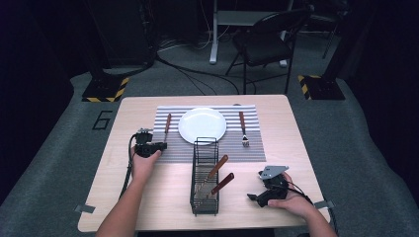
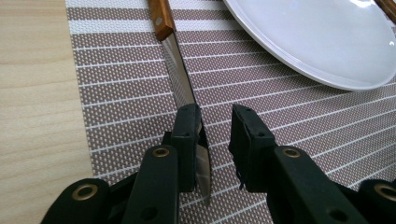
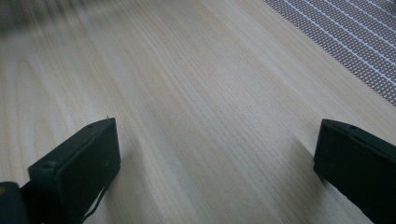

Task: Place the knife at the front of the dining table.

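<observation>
Left tongs (image 2: pixel 212 135) stand narrowly parted, pointing down; right tongs (image 3: pixel 215 154) gape wide.

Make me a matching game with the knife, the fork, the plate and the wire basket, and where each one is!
Things:
1. knife
2. fork
3. plate
4. wire basket

Places:
A. middle of the striped mat
B. on the bare wood, nearer the person than the mat
C. left of the plate, at the left tongs
D. right of the plate

Pairs: 1-C, 2-D, 3-A, 4-B
</observation>
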The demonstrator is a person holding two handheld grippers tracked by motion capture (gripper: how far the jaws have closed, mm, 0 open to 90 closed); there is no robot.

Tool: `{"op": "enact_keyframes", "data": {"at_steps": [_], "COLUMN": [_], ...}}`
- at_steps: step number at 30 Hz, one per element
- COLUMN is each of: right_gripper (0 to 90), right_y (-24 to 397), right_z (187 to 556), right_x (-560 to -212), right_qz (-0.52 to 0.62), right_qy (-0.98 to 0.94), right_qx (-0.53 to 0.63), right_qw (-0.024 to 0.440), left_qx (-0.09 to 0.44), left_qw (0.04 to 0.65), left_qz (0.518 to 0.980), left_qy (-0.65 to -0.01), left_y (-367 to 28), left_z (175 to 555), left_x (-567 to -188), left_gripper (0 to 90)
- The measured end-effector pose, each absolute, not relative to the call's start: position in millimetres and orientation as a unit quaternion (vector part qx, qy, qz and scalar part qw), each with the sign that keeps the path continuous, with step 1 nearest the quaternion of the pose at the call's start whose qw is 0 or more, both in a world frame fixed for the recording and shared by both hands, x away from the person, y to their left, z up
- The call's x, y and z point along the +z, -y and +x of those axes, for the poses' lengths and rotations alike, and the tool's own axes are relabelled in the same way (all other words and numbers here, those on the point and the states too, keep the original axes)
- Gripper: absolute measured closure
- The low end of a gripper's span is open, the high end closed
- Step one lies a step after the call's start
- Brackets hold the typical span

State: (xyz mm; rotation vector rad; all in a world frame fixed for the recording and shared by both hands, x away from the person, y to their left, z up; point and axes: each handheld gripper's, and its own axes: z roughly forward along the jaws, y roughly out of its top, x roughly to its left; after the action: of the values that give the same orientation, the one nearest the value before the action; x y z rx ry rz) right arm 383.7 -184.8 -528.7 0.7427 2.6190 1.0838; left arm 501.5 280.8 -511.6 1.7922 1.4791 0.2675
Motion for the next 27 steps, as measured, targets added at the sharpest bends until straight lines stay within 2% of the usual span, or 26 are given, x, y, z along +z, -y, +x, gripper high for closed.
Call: {"op": "enact_keyframes", "data": {"at_steps": [10,16,19,23,27], "right_gripper": [0.0,0.0,0.0,0.0,0.0], "right_y": [185,185,185,185,185], "right_z": [384,384,384,384,384], "right_x": [-529,-529,-529,-529,-529], "right_qz": [0.252,0.252,0.252,0.252,0.253], "right_qy": [-0.889,-0.889,-0.889,-0.889,-0.889], "right_qx": [0.368,0.368,0.368,0.368,0.368], "right_qw": [0.105,0.106,0.105,0.105,0.104], "left_qx": [0.135,0.147,0.152,0.149,0.153], "left_qw": [0.387,0.423,0.403,0.419,0.411], "left_qz": [0.703,0.657,0.66,0.641,0.646], "left_qy": [-0.581,-0.606,-0.616,-0.626,-0.625], "left_y": [-279,-293,-297,-298,-295], "left_z": [502,512,524,530,532], "left_x": [-509,-507,-509,-515,-523], "left_gripper": [71.6,71.4,70.3,68.5,68.6]}}
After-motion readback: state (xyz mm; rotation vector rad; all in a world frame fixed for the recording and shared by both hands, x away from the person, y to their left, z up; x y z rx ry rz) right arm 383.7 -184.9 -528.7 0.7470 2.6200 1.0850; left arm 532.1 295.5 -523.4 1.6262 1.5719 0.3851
